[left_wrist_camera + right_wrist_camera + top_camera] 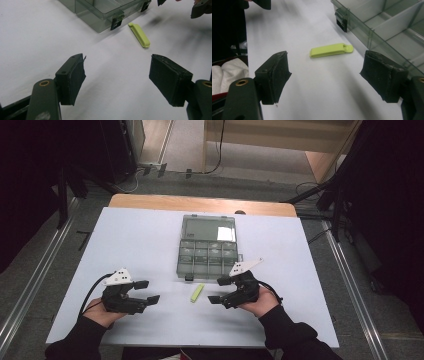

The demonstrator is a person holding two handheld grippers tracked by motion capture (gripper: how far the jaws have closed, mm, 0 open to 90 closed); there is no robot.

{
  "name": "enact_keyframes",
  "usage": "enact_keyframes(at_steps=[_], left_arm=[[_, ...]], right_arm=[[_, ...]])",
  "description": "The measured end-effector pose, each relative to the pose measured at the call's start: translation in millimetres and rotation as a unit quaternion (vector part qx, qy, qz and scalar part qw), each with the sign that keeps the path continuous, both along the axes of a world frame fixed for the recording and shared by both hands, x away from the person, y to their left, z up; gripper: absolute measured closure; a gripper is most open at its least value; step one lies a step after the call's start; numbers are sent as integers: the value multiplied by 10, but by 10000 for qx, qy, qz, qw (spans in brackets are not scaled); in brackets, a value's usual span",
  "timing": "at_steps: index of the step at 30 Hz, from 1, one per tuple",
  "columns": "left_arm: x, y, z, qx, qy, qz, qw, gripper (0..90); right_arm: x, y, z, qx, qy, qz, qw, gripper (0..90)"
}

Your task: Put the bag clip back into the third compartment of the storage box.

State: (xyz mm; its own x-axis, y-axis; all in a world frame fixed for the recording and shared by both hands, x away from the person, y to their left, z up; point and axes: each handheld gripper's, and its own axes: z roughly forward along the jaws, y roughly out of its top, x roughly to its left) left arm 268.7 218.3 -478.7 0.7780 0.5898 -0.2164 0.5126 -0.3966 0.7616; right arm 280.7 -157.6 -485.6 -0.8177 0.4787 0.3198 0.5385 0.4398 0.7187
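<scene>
A little yellow-green clip (197, 293) lies flat on the white bench (140, 245), just in front of the clear box (208, 247) (its lid is open). The left gripper (148, 291) and right gripper (219, 290) sit on either side, both wide open, holding nothing.

I note a matt, smooth yellow-green plastic clip (331, 50) at frame centre, a glossy see-through smoky plastic compartment box (387, 22) upper right, worn rough black pads (275, 75) on my jaws, and a matt white tabletop (324, 95).
</scene>
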Motion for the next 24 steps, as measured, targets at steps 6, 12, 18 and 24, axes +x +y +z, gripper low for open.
enact_keyframes(at_steps=[6,12,18,24], left_arm=[[-25,14,-9,36,10,6,10000,278],[-43,23,-14,38,17,28,10000,278],[-49,30,-12,32,21,39,10000,278],[-48,23,-15,32,21,9,10000,278]], right_arm=[[16,86,-17,-91,-12,149,9998,221],[31,194,-20,-255,43,114,9996,224],[37,322,-36,-441,69,-29,9990,232],[40,394,-6,-490,-100,53,9987,244]])
